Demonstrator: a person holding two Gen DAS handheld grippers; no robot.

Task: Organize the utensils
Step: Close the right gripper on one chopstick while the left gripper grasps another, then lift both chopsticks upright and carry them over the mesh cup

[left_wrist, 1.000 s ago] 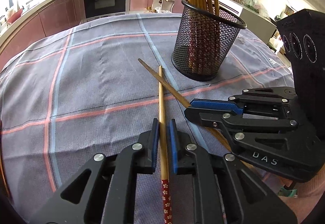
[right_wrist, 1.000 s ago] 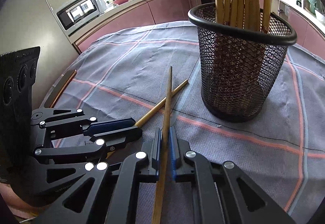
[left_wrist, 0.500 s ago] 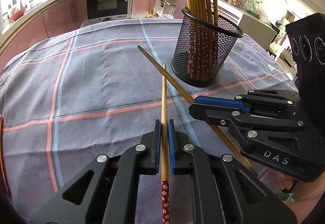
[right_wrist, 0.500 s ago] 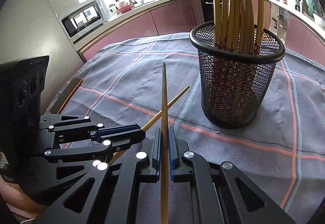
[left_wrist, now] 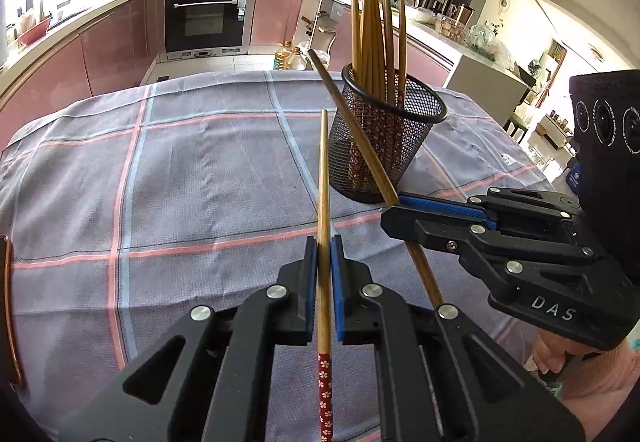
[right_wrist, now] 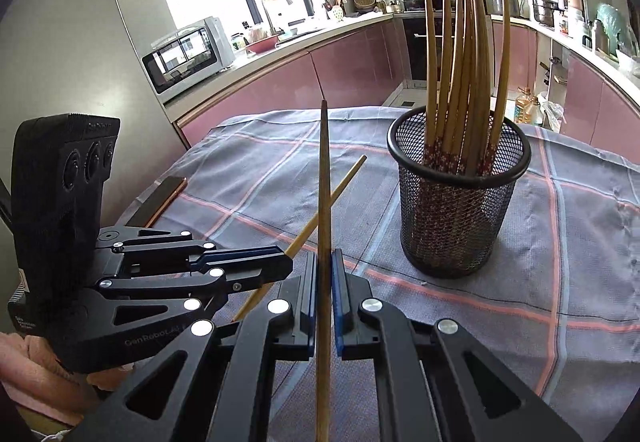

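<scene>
1. "DAS" stood in pale capital letters on the black side of the right gripper (left_wrist: pixel 394 215), as seen from the left wrist view.
2. "GenRobot.AI" was embossed, faint and partly covered, on the black body of the left gripper (right_wrist: pixel 290 264), as seen from the right wrist view.
3. Embossed lettering ran along the top edge of the black camera block (right_wrist: pixel 60 177) on the left gripper; it was too faint to read.
4. A small label low on that block carried print too small to read.
</scene>
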